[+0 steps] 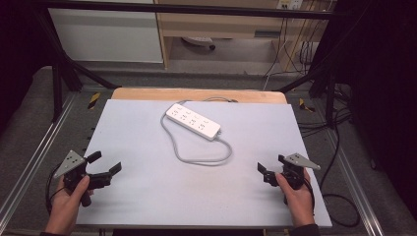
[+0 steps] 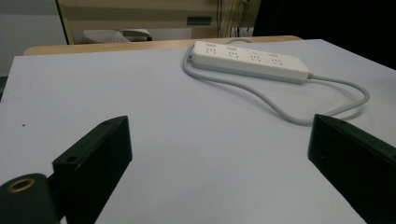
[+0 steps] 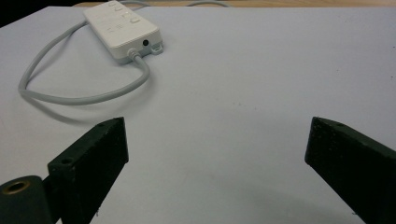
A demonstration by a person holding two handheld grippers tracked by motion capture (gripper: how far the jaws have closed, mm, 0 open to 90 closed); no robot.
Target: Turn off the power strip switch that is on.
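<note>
from the high view, my left gripper (image 1: pixel 104 164) sits over the near left corner of the white tabletop (image 1: pixel 147 196), held in my left hand (image 1: pixel 69 201), jaws spread wide with nothing between them and pointing to the right, toward the middle of the table. my right gripper (image 1: pixel 271 166) is over the near right side, in my right hand (image 1: pixel 297 196), jaws also spread and empty, pointing left. the white power strip (image 1: pixel 193 121) lies flat toward the far middle of the table, set at a slant, well apart from both grippers. its grey cable (image 1: pixel 196 160) leaves the near right end, loops toward me, curves back up along the strip's left side and runs off the far edge.

in the left gripper view, my two black jaws stand far apart at the bottom corners, bare white table between them. the power strip (image 2: pixel 250 60) lies ahead and to the right, its row of sockets facing up, and the cable (image 2: pixel 299 116) curls down from its right end toward my right jaw without touching it.

in the right gripper view, my jaws are again wide apart over bare table. the power strip (image 3: pixel 122 28) is at the upper left, its end facing me, and the cable (image 3: pixel 84 95) exits that end and sweeps left in a loop, apart from my left jaw.
</note>
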